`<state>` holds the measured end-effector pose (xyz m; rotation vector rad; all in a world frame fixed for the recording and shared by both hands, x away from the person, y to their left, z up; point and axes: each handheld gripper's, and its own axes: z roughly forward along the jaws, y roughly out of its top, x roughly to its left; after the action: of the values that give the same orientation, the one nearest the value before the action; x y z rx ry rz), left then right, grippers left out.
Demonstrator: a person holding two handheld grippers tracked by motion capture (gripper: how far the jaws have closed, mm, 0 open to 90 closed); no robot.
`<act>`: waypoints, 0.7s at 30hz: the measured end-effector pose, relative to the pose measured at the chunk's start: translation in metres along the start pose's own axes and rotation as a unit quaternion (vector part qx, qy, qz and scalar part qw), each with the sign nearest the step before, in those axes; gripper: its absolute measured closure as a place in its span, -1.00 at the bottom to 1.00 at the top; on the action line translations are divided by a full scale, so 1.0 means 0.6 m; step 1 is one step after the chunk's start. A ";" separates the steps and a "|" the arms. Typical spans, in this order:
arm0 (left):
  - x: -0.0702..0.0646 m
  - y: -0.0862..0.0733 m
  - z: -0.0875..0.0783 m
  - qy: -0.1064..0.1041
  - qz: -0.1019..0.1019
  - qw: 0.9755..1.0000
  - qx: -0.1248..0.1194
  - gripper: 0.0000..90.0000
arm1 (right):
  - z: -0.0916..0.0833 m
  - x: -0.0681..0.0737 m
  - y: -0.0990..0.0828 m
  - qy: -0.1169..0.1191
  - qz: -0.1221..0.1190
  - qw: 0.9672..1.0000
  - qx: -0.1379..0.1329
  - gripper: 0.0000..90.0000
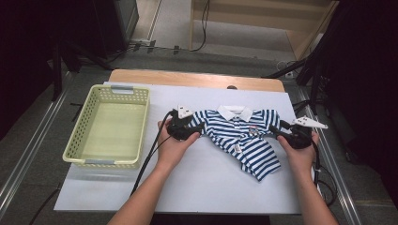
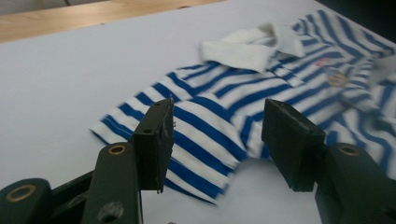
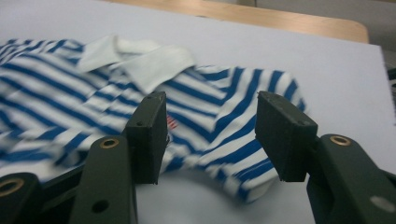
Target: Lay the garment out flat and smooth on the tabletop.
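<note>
Now both of your hand-held grippers stand with jaws apart, the left hand-held gripper [image 1: 199, 126] at one sleeve of the striped polo shirt [image 1: 241, 133] and the right hand-held gripper [image 1: 278, 130] at the other, neither pinching cloth. The shirt lies face up on the white desk [image 1: 197, 178], its hem skewed (well apart from the yellow basket [image 1: 75, 140]). Close too high and you risk missing a sleeve, or bunching the fabric crookedly.

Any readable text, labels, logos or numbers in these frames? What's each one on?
No text can be read.
Chest emblem on the striped polo shirt: too blurred to read.
Small white tag near the shirt's hem: too small to read.
Basket: no markings seen.
</note>
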<state>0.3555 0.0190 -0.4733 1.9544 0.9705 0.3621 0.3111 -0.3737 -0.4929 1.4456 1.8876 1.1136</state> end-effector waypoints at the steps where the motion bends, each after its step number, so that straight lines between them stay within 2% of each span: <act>1: -0.006 -0.004 -0.002 -0.004 -0.001 1.000 0.000 0.00 | -0.008 0.011 -0.007 0.006 -0.004 1.000 0.001 -0.03; 3: -0.023 -0.014 -0.005 -0.020 0.002 1.000 -0.002 0.00 | -0.017 0.027 -0.017 0.016 -0.013 1.000 0.002 -0.02; 6: -0.049 -0.030 -0.004 -0.040 0.010 0.999 0.009 0.00 | -0.035 0.054 -0.034 0.028 -0.029 0.999 0.007 0.00; 11: -0.090 -0.053 0.009 -0.052 0.024 0.998 0.027 0.00 | -0.066 0.090 -0.050 0.038 -0.041 0.998 0.009 0.01; 13: -0.102 -0.059 0.013 -0.058 0.023 0.998 0.028 0.01 | -0.077 0.107 -0.057 0.053 -0.040 0.998 0.005 0.05; 14: -0.107 -0.063 0.014 -0.059 0.023 0.998 0.030 0.01 | -0.079 0.117 -0.061 0.063 -0.042 0.997 0.005 0.08; 15: -0.110 -0.065 0.013 -0.060 0.023 0.997 0.030 0.01 | -0.080 0.131 -0.067 0.072 -0.054 0.996 0.011 0.10; 18: -0.119 -0.078 0.000 -0.066 0.025 0.997 0.027 0.02 | -0.073 0.160 -0.078 0.090 -0.070 0.993 0.027 0.13; 21: -0.120 -0.093 -0.017 -0.074 0.027 0.997 0.022 0.02 | -0.060 0.183 -0.083 0.084 -0.091 0.991 0.041 0.22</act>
<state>0.2756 -0.0129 -0.5051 2.0188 0.8385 0.2238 0.2229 -0.2852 -0.5066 1.2246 2.1569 1.1118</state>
